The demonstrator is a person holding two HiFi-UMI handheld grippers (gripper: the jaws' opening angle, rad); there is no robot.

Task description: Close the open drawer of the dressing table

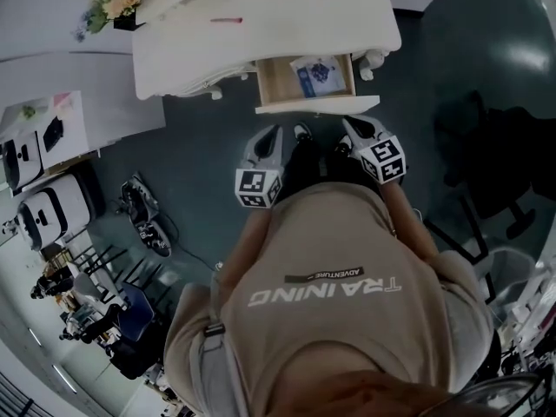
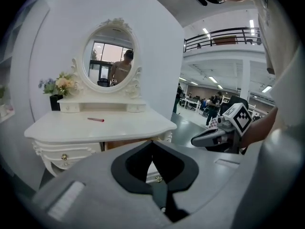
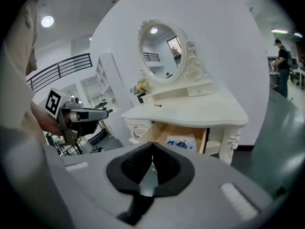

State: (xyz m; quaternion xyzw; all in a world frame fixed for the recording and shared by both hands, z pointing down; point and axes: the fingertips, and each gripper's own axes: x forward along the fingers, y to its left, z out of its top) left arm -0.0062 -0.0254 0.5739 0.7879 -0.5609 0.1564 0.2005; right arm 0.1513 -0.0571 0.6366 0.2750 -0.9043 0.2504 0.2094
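The white dressing table [image 1: 261,33] stands ahead of me, and its drawer [image 1: 306,81] is pulled out. The drawer's white front [image 1: 317,104] faces me and a blue-printed card [image 1: 318,72] lies inside. My left gripper [image 1: 276,132] hangs shut just below the drawer front's left part, apart from it. My right gripper [image 1: 348,123] hangs shut below its right part, very near the front. In the right gripper view the open drawer [image 3: 178,136] and card [image 3: 181,143] sit beyond the shut right gripper [image 3: 152,145]. The left gripper [image 2: 152,143], shut, points at the table [image 2: 105,125].
A red pen [image 1: 226,19] and a flower vase [image 1: 115,5] sit on the tabletop, with an oval mirror [image 2: 110,56] behind. White cabinets [image 1: 52,137], cases and chairs [image 1: 130,320] crowd the floor at left. A dark chair [image 1: 486,163] stands at right.
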